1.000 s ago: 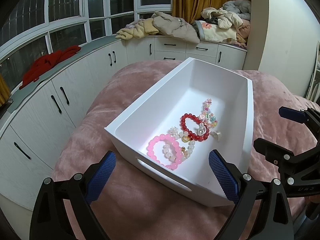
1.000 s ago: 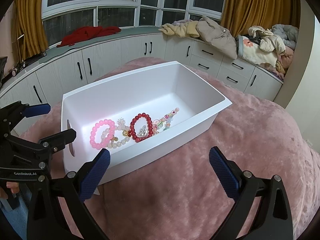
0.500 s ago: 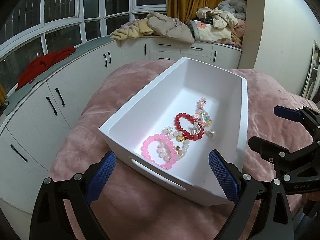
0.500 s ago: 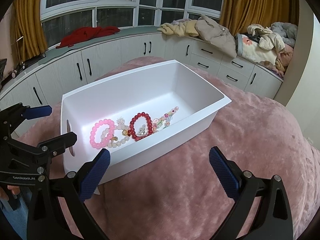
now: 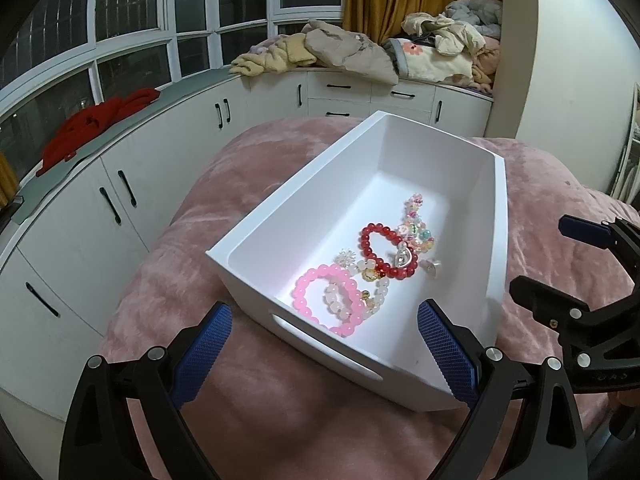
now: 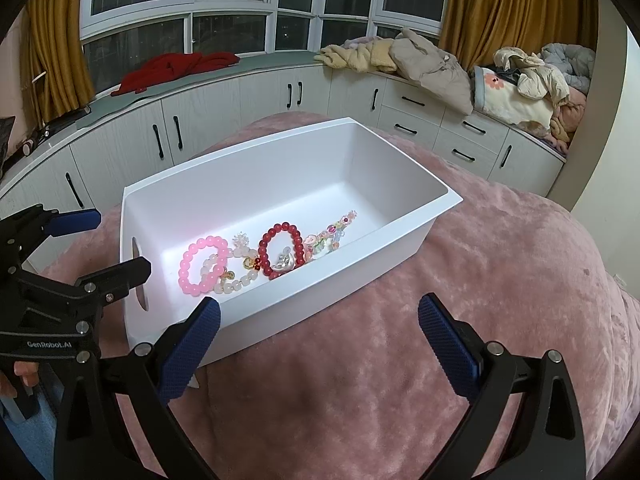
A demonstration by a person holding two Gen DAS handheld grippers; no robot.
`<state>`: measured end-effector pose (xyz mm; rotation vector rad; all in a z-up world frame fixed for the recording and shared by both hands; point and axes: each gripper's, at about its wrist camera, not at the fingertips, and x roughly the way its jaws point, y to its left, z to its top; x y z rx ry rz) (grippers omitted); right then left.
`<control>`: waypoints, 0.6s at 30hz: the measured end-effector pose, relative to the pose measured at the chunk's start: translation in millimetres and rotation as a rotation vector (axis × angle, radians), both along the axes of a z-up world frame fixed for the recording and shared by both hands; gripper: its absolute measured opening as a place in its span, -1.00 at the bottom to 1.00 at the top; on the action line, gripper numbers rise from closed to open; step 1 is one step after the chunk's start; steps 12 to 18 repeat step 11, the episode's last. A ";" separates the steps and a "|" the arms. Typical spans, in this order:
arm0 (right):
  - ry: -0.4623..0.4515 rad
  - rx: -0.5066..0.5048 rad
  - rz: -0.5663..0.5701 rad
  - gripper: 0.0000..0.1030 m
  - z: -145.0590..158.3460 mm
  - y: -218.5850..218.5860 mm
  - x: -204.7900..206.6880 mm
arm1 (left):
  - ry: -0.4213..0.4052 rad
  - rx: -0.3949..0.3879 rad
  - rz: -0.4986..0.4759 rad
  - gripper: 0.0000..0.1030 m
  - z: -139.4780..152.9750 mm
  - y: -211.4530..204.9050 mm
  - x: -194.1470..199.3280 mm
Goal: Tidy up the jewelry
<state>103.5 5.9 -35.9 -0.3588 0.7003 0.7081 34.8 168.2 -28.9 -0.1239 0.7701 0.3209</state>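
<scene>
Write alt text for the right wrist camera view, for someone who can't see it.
A white bin on a pink blanket holds a pink bead bracelet, a red bead bracelet and other beaded pieces. The open right hand-held gripper hovers empty before it; the left hand-held gripper, also open, is at the left.

Bracelets [image 5: 362, 268] side by side in bin [image 5: 304, 200] on blanket [image 5: 224, 184].

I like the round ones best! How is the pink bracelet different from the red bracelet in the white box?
The pink bracelet has light, milky pink beads; the red bracelet has dark, shiny red ones. The pink bracelet lies nearest the box's handle end; the red bracelet lies nearer the middle. A whitish bead strand crosses the pink bracelet; a silvery charm sits on the red bracelet. Both are round bead loops lying flat.
</scene>
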 end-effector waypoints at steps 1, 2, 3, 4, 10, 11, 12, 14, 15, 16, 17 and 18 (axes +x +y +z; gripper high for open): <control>0.001 0.001 0.000 0.90 -0.1 0.3 0.2 | 0.003 -0.002 0.004 0.85 -0.4 0.6 0.2; 0.001 0.000 0.000 0.90 -0.1 0.7 0.2 | 0.007 -0.003 0.006 0.85 -0.8 1.5 0.5; 0.001 -0.001 0.001 0.90 -0.6 0.2 0.1 | 0.008 -0.006 0.005 0.85 -1.1 1.9 0.9; 0.001 -0.001 0.001 0.90 -0.5 0.3 0.0 | 0.009 -0.007 0.004 0.85 -1.3 1.7 1.2; 0.004 -0.001 0.001 0.90 -2.2 -0.5 -0.2 | 0.001 0.008 0.023 0.85 -0.1 2.8 -0.3; 0.004 -0.001 0.002 0.90 -2.6 -0.7 -0.3 | 0.000 0.006 0.025 0.85 -0.2 3.2 -0.8; 0.004 -0.001 0.002 0.90 -2.6 -0.7 -0.3 | 0.000 0.006 0.025 0.85 -0.2 3.2 -0.8; 0.004 -0.001 0.002 0.90 -2.6 -0.7 -0.3 | 0.000 0.006 0.025 0.85 -0.2 3.2 -0.8; 0.004 -0.001 0.002 0.90 -2.6 -0.7 -0.3 | 0.000 0.006 0.025 0.85 -0.2 3.2 -0.8; 0.004 -0.001 0.002 0.90 -2.6 -0.7 -0.3 | 0.000 0.006 0.025 0.85 -0.2 3.2 -0.8; 0.004 -0.001 0.002 0.90 -2.6 -0.7 -0.3 | 0.000 0.006 0.025 0.85 -0.2 3.2 -0.8; 0.004 -0.001 0.002 0.90 -2.6 -0.7 -0.3 | 0.000 0.006 0.025 0.85 -0.2 3.2 -0.8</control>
